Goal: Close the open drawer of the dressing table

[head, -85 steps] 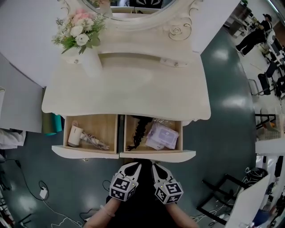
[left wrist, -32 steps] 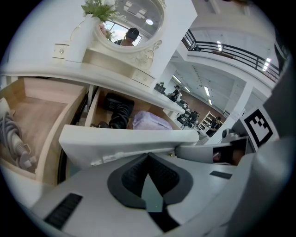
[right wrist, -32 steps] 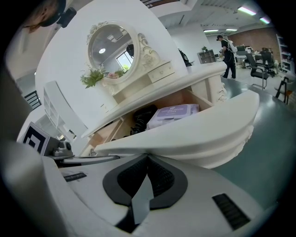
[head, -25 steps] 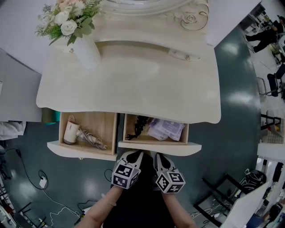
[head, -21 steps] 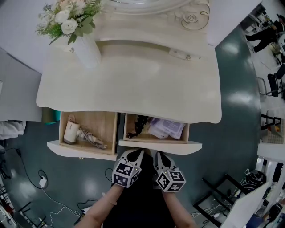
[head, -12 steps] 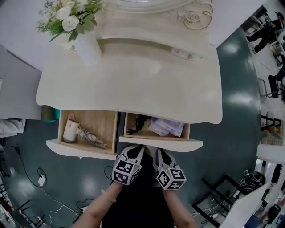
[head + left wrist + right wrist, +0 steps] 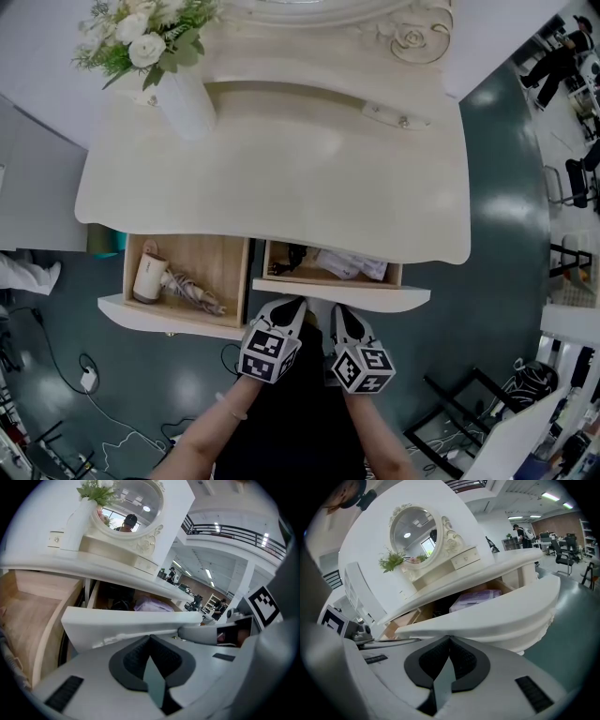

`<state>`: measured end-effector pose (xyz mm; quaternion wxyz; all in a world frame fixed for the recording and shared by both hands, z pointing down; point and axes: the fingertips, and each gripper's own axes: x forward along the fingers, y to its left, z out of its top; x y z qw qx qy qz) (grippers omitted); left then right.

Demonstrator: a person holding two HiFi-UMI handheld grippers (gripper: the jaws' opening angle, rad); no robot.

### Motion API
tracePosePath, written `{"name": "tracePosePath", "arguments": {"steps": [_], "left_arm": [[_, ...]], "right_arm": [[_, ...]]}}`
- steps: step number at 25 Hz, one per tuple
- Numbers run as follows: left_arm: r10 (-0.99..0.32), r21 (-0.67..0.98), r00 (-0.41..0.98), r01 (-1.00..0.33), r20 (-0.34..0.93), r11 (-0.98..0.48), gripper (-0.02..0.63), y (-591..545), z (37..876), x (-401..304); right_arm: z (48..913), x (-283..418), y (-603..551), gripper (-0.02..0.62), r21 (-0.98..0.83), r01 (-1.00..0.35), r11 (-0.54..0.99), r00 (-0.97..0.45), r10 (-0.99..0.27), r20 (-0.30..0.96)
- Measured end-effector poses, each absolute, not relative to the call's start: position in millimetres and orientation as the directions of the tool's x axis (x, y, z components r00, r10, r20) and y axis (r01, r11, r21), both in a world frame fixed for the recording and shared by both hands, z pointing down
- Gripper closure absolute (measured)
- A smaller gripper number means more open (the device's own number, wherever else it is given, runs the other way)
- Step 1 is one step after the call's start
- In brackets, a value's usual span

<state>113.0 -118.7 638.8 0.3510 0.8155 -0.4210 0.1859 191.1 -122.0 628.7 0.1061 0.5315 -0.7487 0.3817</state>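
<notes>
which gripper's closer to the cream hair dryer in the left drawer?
Left: left gripper is at the white right drawer front, right of the cream hair dryer; right gripper sits further right.

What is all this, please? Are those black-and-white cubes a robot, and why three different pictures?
There is no robot. A person holds a hand tool with a two-finger claw in each hand, and the cubes are part of those tools. The top-down picture comes from a camera on the person's head. The other two come from cameras riding on the left claw and the right claw. Both claws are closed and hold nothing. Their tips are at the front of the partly open right drawer of a cream dressing table. The left drawer, open wider, holds a hair dryer. A vase of flowers stands on top.
</notes>
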Motion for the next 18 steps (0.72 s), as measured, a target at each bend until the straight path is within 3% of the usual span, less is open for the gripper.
{"name": "tracePosePath", "arguments": {"steps": [18], "left_arm": [[-0.605,0.46,0.532,-0.84,0.592,-0.288,0.591,-162,641,112]], "right_arm": [[627,190,-165,0.568,-0.447,-0.877,0.176,-0.421,-0.729,0.54]]}}
